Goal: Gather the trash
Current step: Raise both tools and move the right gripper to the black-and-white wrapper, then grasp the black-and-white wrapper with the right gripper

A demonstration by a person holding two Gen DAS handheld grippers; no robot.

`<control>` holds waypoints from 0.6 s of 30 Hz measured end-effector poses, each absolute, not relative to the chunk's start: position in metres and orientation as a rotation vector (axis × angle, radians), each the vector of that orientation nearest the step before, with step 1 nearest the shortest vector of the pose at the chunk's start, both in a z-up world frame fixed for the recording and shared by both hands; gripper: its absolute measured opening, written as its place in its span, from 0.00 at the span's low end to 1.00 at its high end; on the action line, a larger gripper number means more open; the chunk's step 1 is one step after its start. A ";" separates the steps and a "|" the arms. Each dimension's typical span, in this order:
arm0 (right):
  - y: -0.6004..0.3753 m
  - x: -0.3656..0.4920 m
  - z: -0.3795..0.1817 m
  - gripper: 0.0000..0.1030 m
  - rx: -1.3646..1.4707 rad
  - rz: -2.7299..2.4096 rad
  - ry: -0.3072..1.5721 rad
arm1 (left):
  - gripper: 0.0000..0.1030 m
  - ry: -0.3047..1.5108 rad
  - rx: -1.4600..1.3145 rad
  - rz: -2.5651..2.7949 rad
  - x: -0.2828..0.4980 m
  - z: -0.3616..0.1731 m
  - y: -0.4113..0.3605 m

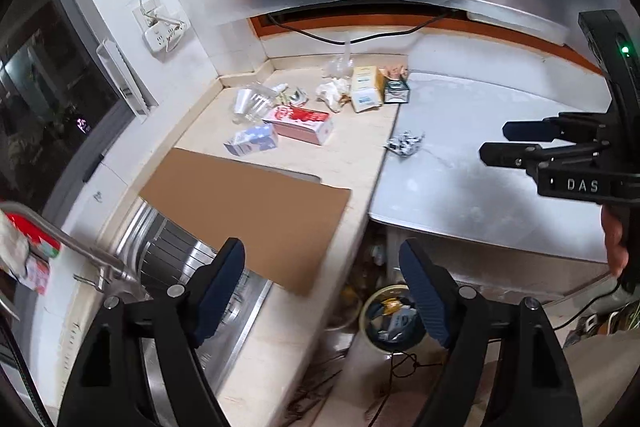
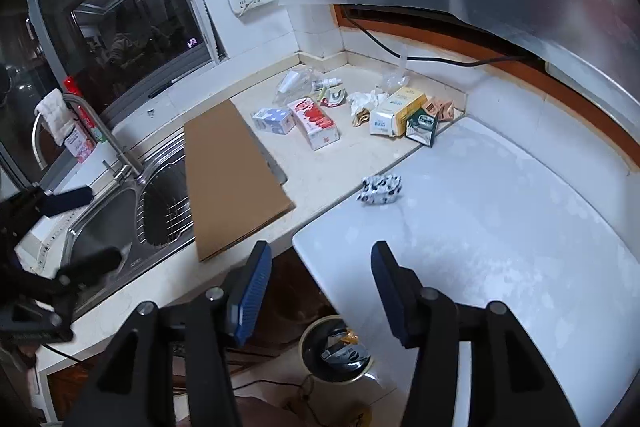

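1. I see my left gripper [image 1: 322, 291] gaping wide, nothing between its fingers.
2. My right gripper [image 2: 320, 291] stands open, empty too.
3. A crumpled wrapper [image 2: 381, 189] lies on the white counter [image 2: 500, 211]; the bin [image 2: 336, 351] sits on the floor below.

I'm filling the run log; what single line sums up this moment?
left gripper: open, empty | right gripper: open, empty | crumpled wrapper: on white surface | bin: on floor, holds trash
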State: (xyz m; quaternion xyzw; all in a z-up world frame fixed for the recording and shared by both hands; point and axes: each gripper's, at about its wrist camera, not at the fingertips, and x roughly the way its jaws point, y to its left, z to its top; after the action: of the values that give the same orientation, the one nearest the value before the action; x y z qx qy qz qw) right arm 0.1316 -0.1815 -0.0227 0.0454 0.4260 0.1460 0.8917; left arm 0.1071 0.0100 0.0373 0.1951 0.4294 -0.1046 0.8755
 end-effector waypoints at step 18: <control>-0.180 0.293 -0.129 0.52 0.210 0.027 1.116 | 0.78 1.029 0.438 -0.366 0.281 -0.013 0.082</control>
State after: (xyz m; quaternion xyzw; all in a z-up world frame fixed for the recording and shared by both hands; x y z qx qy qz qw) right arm 0.2934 -0.1801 -0.1286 0.0994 0.5285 0.0129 0.8430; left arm 0.2806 0.0819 -0.0133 0.2066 0.4853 -0.1728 0.8318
